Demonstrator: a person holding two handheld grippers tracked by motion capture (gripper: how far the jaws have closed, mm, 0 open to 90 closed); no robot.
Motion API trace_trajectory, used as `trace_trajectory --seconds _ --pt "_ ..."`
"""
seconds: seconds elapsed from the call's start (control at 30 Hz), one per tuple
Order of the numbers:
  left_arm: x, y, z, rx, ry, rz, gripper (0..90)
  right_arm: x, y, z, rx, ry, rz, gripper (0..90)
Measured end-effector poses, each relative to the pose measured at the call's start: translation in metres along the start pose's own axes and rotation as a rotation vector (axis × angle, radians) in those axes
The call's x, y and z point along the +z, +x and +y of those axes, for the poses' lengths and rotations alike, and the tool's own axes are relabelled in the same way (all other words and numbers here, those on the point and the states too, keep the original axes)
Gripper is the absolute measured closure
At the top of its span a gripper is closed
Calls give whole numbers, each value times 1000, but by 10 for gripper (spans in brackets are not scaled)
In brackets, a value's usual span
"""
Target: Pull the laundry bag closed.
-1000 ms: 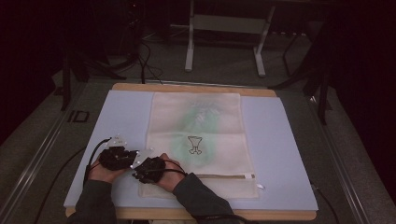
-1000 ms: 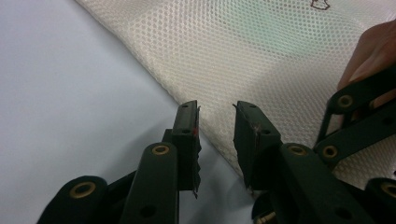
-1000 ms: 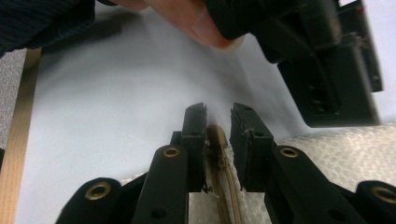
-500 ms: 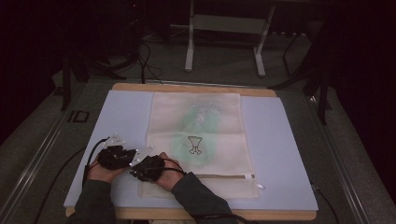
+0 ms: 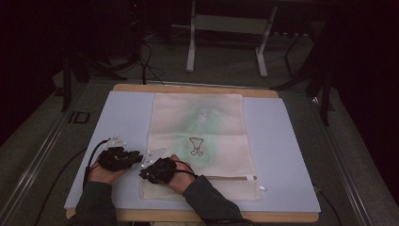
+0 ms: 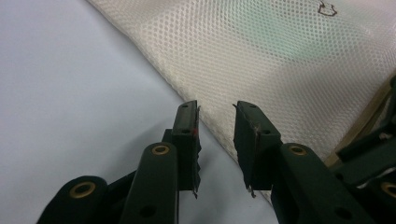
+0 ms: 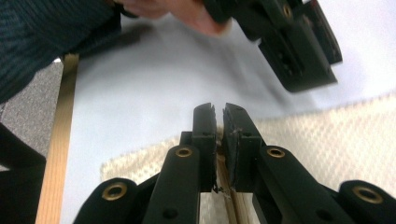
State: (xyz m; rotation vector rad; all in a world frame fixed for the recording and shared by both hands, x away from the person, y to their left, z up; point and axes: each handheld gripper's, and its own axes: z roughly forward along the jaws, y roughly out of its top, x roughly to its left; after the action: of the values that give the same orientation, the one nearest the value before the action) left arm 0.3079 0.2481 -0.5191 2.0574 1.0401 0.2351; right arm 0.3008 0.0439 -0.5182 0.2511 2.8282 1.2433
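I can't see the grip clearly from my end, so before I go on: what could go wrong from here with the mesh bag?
1. The left hand-held gripper is open at the mesh bag's edge; closing now may catch little or no fabric.
2. The right hand-held gripper looks nearly shut near the bag's zipper corner; whether it holds mesh is unclear, so a pull may slip.
3. Both grippers sit close together and could collide.

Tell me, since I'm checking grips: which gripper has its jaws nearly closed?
The right gripper: only a sliver separates its jaws, over the mesh bag's corner. The left gripper shows a clear gap.
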Motion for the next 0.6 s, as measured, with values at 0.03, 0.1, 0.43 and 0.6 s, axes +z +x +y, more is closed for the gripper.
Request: trace_trajectory --seconds 0.03,0.1,0.43,0.6 --pt "0 0 0 1 3 -2 702 0 -1 -3 4 3 -2 836" --pt "1 -1 0 6 5 -5 701 0 -2 -5 14 7 -1 833" --pt "2 -1 0 7 13 -11 701 5 -6 -12 40 33 18 775" --pt "3 -2 0 9 19 -18 701 7 -7 -10 53 38 33 760"
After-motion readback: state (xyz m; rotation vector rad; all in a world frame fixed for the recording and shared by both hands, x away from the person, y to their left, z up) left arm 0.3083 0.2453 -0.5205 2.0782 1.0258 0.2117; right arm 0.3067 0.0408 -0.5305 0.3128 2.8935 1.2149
